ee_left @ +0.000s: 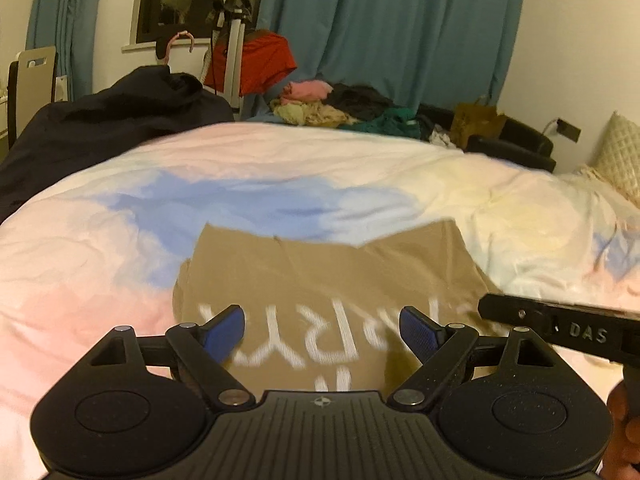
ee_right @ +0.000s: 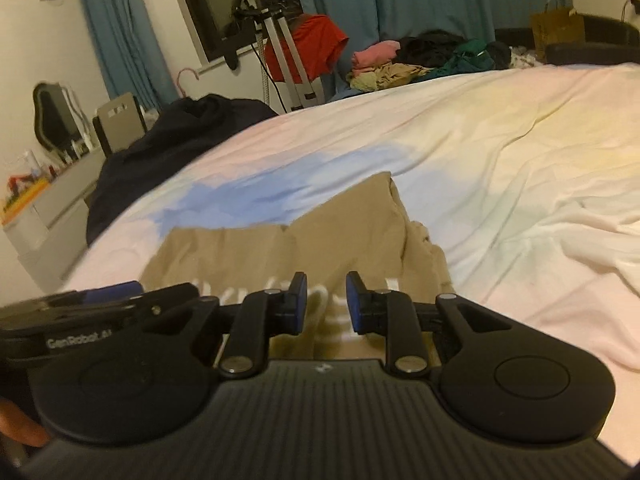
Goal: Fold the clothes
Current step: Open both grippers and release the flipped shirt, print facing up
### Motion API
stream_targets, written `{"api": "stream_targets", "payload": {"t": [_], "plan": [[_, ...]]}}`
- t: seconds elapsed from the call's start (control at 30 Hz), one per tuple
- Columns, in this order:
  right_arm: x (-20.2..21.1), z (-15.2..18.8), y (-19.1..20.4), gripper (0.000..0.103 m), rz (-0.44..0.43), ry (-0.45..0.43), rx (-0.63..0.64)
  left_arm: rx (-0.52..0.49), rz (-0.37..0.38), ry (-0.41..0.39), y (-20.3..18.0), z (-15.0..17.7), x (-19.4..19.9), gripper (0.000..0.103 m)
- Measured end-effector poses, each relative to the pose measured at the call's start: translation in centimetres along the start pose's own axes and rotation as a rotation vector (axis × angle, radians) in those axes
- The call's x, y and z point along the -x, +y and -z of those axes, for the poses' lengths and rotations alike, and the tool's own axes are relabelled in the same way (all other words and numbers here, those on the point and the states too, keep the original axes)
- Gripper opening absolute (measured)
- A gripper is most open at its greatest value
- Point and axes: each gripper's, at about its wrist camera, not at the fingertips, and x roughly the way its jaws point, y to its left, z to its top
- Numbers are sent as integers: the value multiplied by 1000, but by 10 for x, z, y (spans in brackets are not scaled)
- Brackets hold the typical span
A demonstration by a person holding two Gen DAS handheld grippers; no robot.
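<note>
Tan shirt (ee_left: pixel 320 280) lies under wide left claw (ee_left: pixel 324 330), ungripped.

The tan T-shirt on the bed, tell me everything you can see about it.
The tan T-shirt is soft, thin-looking fabric with large white lettering, partly hidden by the grippers. It lies partly folded on the pastel duvet, its sides turned in so two edges meet at a notch along the far edge. The right side is bunched and wrinkled. Whether either gripper touches it cannot be told.

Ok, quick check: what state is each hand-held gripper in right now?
Left hand-held gripper: open wide over the tan shirt, holding nothing.
Right hand-held gripper: jaws narrowed with a gap, nothing pinched between the pads.
</note>
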Motion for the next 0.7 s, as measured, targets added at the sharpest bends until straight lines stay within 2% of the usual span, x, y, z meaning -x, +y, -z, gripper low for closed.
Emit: {"api": "stream_targets", "payload": {"t": [0.17,0.33,0.57,0.7], "plan": [[-20,12,-7,23,35,84,-22,-31,-33,69,-3,13,-14,87],[-21,17,-6,23,45,93,-5,25,-14,95,1,11,1,87],[-20,17,-8,24,42,95,-28,298,174,154,37,23,40,88],[-20,17,-7,24,42,96,-29,450,189,193,60,33,25,87]]}}
